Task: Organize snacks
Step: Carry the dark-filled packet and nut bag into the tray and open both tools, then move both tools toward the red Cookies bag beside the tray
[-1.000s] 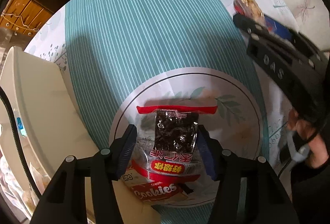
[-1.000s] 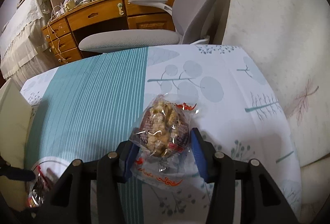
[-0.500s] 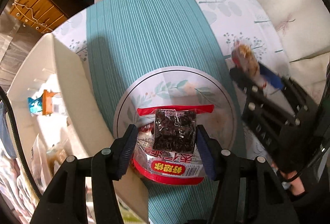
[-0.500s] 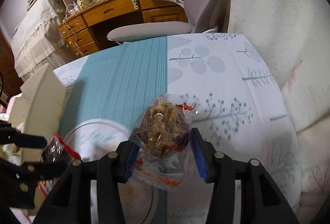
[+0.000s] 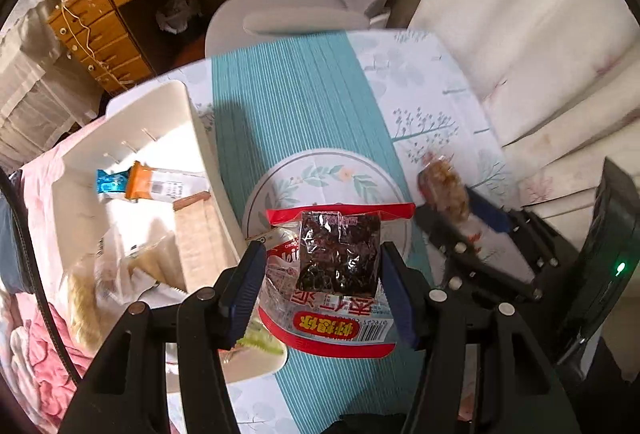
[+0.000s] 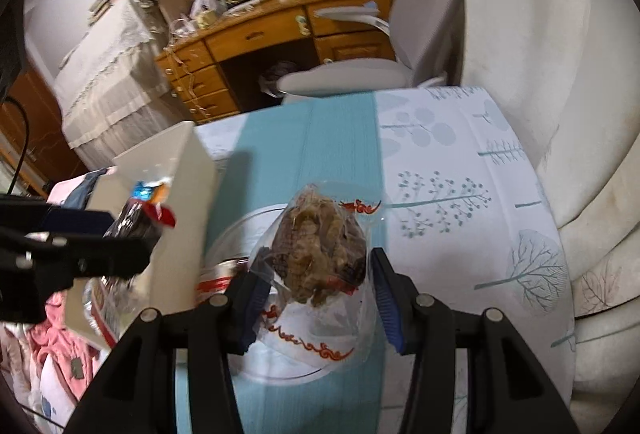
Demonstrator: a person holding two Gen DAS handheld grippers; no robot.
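Note:
My left gripper [image 5: 322, 274] is shut on a clear red-edged packet of dark dried fruit [image 5: 340, 258] and holds it above the round floral plate [image 5: 320, 170]. My right gripper [image 6: 316, 286] is shut on a clear bag of brown nut snacks [image 6: 320, 246], raised over the same plate [image 6: 236, 230]. The right gripper and its bag also show in the left wrist view [image 5: 444, 190], to the right of the plate. A white storage bin [image 5: 160, 122] stands left of the plate, with several snack packs inside, among them a blue and orange pack [image 5: 132, 182].
The table wears a teal striped runner [image 5: 288, 98] and a tree-print cloth [image 6: 460, 194]. A grey office chair [image 5: 288, 18] and a wooden desk [image 6: 256, 34] stand beyond the far edge. Pink fabric [image 5: 36, 350] lies left of the bin. A cookie pack [image 6: 216, 274] lies on the plate.
Both grippers have lifted with their packets. The left one has risen from the plate and now the bin's inside shows. The right one has moved left over the plate.

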